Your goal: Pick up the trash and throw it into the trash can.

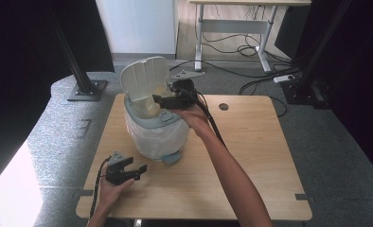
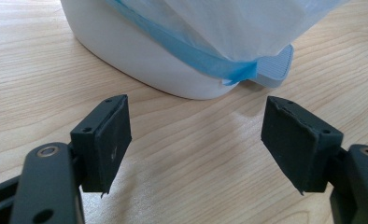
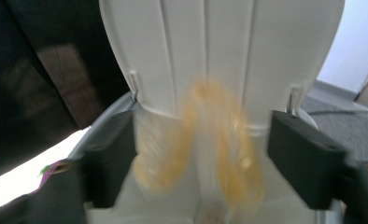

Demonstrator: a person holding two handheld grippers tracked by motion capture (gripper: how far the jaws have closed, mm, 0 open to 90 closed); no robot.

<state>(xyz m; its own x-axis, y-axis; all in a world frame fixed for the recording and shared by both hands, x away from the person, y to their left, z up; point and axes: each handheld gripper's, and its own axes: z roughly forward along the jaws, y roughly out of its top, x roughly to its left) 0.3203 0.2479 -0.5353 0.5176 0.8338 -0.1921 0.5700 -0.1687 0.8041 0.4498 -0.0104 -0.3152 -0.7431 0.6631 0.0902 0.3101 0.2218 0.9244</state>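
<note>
Small white plastic pedal bin [image 1: 151, 130] lined with a white bag, upright on the light wooden table [image 1: 251, 156], left of centre, lid [image 1: 144, 78] raised. Blue drawstring band [image 2: 196, 56] of the liner draped over the bin wall; grey pedal [image 2: 275, 65] at the base.

Right gripper [image 3: 201, 163] held over the bin mouth, 2 black jaws spread wide, gripping nothing. Blurred yellow item [image 3: 215, 140] seen between the jaws (shape not discernible), in front of the lid underside.

Left gripper [image 2: 196, 144] low over the table, near the bin base, jaws wide apart, nothing between them
</note>
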